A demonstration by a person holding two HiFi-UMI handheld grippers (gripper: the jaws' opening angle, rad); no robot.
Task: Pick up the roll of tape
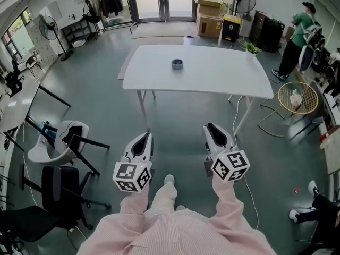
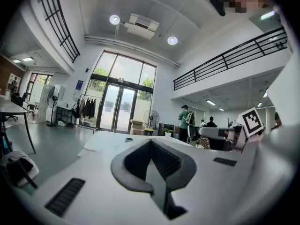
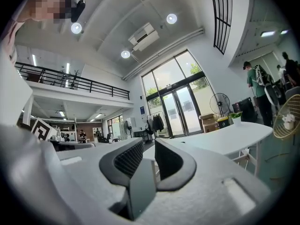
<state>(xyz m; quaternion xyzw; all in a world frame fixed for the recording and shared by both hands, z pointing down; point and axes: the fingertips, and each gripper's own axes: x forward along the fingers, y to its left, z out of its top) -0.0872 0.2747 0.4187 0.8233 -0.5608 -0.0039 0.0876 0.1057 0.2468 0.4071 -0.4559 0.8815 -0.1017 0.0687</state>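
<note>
Roll of tape (image 1: 177,64) sits alone on the white surface (image 1: 223,78), toward the far edge and about midway along it. It is small in the head view. It looks to lie flat with the hole upward, but that is a judgement at this range.

Left claw (image 1: 143,141): tips closed together, nothing between them. Right claw (image 1: 213,130): jaws a narrow slit apart, nothing between them. Both are held level and point toward the surface from open floor (image 1: 175,116), well short of its near edge.

Key relation: the tape lies straight ahead and well apart from both claws, almost on the line midway between them, so neither hand is plainly nearer. In the left gripper view it shows as a small lump just left of the closed tips.

Judgement: the next move is a forward approach. The slit on the right claw looks too narrow for the roll.
</note>
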